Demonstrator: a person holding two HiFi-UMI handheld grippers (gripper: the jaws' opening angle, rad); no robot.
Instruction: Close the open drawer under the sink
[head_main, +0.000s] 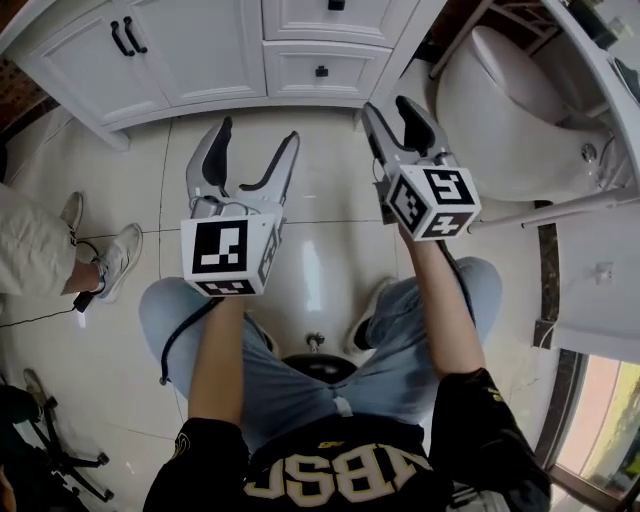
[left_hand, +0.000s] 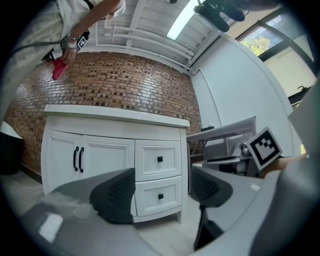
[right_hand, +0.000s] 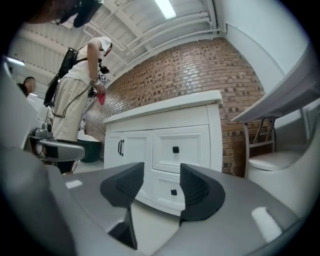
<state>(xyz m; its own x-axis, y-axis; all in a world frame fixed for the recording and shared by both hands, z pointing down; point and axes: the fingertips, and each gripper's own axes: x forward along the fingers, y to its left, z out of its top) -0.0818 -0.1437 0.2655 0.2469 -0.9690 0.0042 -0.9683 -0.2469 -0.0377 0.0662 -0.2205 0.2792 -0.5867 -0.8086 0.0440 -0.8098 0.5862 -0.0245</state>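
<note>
Glossy pale floor tiles spread beneath us in the head view. Nearest, our two forearms reach up the frame from 6 o'clock: the left forearm runs almost straight, and the right forearm angles in from 5 o'clock. Each ends behind a marker cube, the left cube and the right cube.

Both tools point level toward the cabinet. The left gripper sits at 11 o'clock with its jaws spread wide and nothing between them. The right gripper sits at 1 o'clock, a little farther forward. Its jaws stand apart by a narrower gap and are also empty.

Beyond them a white vanity fills 12 o'clock. It has twin doors with black handles at 11 o'clock and two stacked drawers beside them. The upper drawer and the lower drawer both sit flush with the cabinet face, each with a black knob.

A toilet lies at 2 o'clock, and a bystander's sneaker at 9 o'clock.

The gripper views add what the head view lacks. The left gripper view frames the lower drawer between its pads, with the white countertop and a brick wall above. The right gripper's cube shows at 3 o'clock. The right gripper view shows a standing person at 10 o'clock.
</note>
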